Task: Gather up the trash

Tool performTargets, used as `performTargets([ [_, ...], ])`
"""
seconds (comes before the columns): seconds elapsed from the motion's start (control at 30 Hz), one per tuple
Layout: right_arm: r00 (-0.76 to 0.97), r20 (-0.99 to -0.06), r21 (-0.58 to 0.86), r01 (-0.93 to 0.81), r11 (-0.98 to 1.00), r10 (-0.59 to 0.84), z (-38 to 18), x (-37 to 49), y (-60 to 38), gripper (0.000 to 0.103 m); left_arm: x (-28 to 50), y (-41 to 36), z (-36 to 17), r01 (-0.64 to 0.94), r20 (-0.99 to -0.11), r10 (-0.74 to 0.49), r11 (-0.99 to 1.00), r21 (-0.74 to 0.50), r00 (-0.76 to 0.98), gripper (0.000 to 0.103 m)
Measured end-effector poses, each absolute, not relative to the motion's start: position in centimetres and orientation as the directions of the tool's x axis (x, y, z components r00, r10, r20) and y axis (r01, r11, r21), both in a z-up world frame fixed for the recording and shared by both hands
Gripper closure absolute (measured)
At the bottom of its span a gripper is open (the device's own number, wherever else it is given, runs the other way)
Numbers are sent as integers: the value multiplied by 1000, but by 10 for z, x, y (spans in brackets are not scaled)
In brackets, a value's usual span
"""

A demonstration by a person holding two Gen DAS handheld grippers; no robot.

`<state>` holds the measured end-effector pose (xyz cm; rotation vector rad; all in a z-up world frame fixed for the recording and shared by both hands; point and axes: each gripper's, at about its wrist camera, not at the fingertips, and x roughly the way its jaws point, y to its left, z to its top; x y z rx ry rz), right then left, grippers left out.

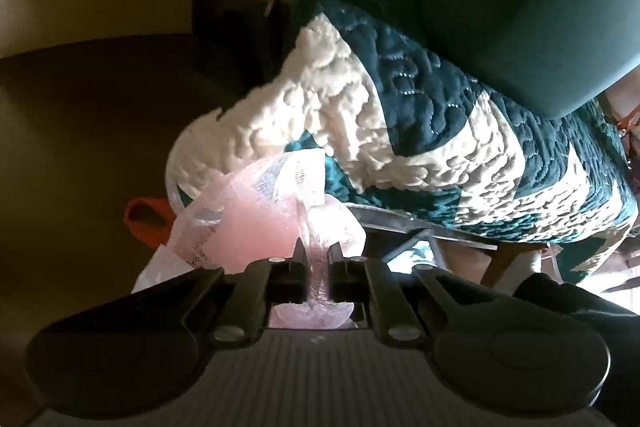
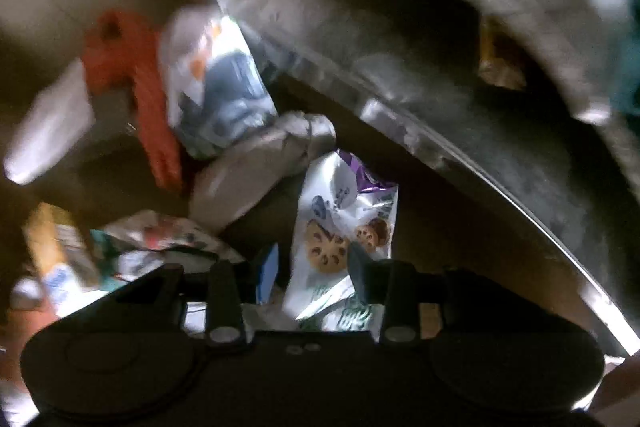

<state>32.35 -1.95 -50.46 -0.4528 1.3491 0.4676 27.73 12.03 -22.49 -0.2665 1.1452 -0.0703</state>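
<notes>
Apparently left gripper (image 1: 318, 263) pinches pink bag (image 1: 256, 223); right gripper (image 2: 312, 263) straddles cookie wrapper (image 2: 340, 223).

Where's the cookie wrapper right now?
In the right wrist view, the cookie wrapper lies low centre between the open right tongs, below the crumpled grey paper.

The left gripper (image 1: 318, 259) sits at lower centre of its frame, jaws nearly closed, pinching something. The right gripper (image 2: 312, 263), lower centre, has jaws spread apart.
</notes>
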Motion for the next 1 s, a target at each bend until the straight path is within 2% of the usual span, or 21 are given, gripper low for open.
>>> performTargets([
  [0.13, 138, -990, -97, -556, 825, -23, -530, 322, -15, 65, 278, 120, -229, -80, -894, -192, 966, -244, 406, 95],
  [0.3, 142, -989, -116, -565, 817, -42, -541, 317, -14, 68, 281, 121, -234, -96, -901, -194, 964, -249, 388, 95],
  [0.37, 153, -986, -137, -576, 806, -58, -544, 314, -14, 102, 281, 122, -235, -98, -902, -191, 964, -246, 387, 95],
  [0.57, 212, -977, -139, -573, 808, -17, -524, 307, -25, 103, 281, 121, -234, -101, -904, -178, 967, -234, 389, 95],
  [1.0, 344, -929, -88, -557, 826, 134, -379, 258, -61, 103, 270, 123, -206, -122, -874, -137, 969, -216, 466, 95],
])
